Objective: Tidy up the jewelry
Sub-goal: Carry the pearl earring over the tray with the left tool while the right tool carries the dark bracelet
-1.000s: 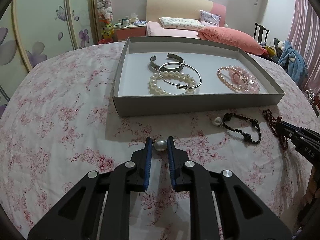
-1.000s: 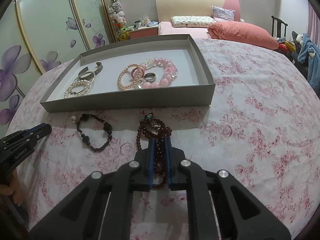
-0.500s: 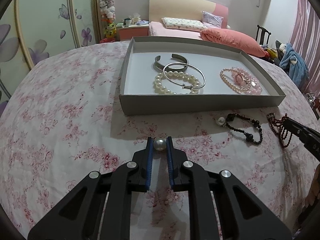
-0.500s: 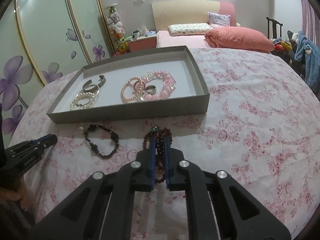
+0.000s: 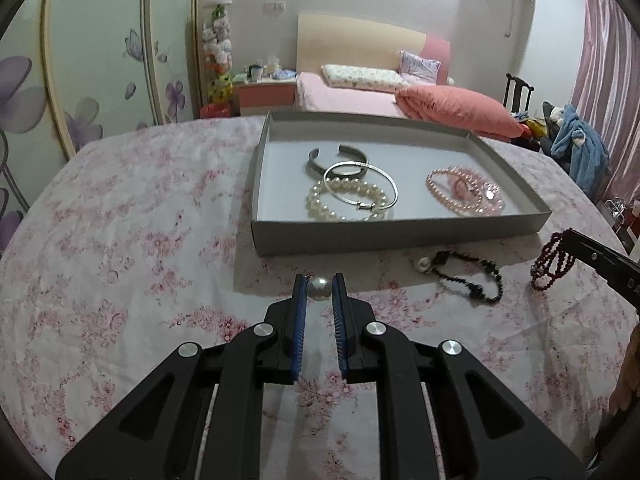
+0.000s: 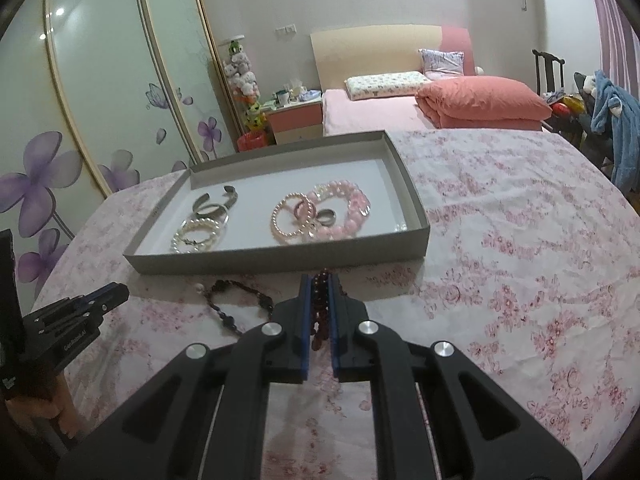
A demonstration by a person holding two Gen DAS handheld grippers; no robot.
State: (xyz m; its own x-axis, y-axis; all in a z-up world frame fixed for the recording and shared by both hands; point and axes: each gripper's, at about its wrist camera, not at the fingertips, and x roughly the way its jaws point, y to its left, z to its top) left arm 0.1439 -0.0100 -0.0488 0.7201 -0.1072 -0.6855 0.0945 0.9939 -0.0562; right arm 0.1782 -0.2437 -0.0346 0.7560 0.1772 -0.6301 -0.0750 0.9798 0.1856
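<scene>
The worktop, covered in a pink floral cloth, carries a shallow grey tray already holding bangles and pearl and pink bead bracelets, its long axis running crosswise ahead of both grippers. The right hand-held gripper is clenched on a dark red bead bracelet lifted clear of the cloth, just short of the tray's near wall and the nearer of the two. The left hand-held gripper grips a single pearl farther back, and a black bead bracelet lies on the cloth between them.
</scene>
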